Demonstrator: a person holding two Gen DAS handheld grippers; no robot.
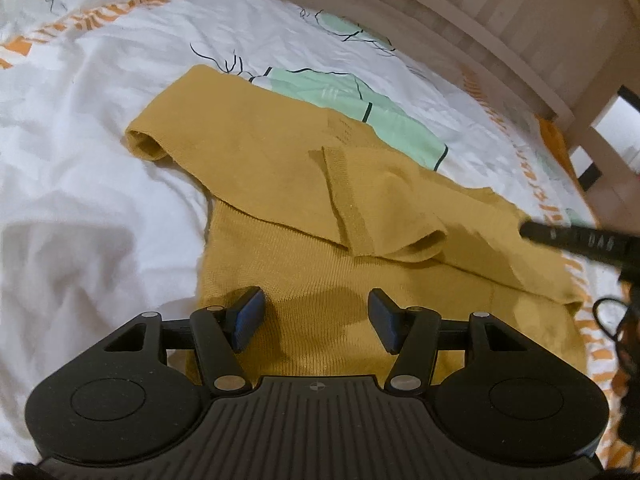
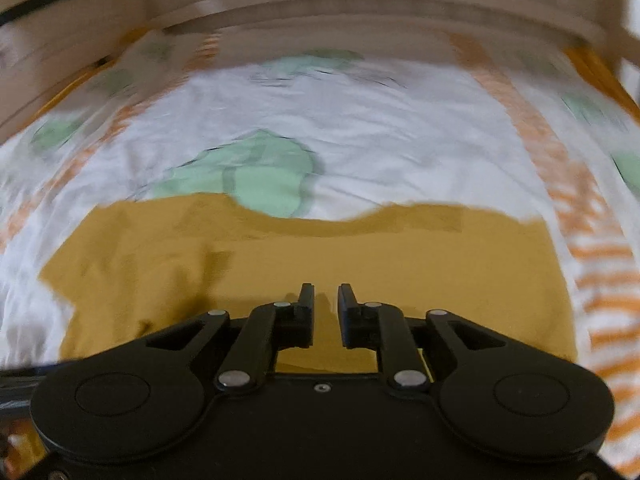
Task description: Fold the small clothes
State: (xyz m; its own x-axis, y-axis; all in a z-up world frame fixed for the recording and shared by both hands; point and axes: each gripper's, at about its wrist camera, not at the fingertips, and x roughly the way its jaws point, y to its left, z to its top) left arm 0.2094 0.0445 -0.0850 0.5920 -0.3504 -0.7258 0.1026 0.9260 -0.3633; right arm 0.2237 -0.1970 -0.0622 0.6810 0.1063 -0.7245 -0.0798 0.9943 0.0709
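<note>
A mustard-yellow knit top [image 1: 320, 208] lies on the bed, with both sleeves folded in across its upper part. My left gripper [image 1: 316, 318] hovers over the garment's lower body, jaws wide open and empty. The right gripper's finger [image 1: 576, 240] enters the left wrist view at the right edge, over the garment's right side. In the blurred right wrist view the same top [image 2: 360, 256] spreads under my right gripper [image 2: 326, 308], whose jaws stand a narrow gap apart with nothing between them.
The bed has a white duvet cover [image 1: 100, 160] with green shapes and orange stripes, wrinkled at the left. A pale wooden bed frame [image 1: 500, 28] runs along the far side. A black cable [image 1: 612, 320] hangs at the right edge.
</note>
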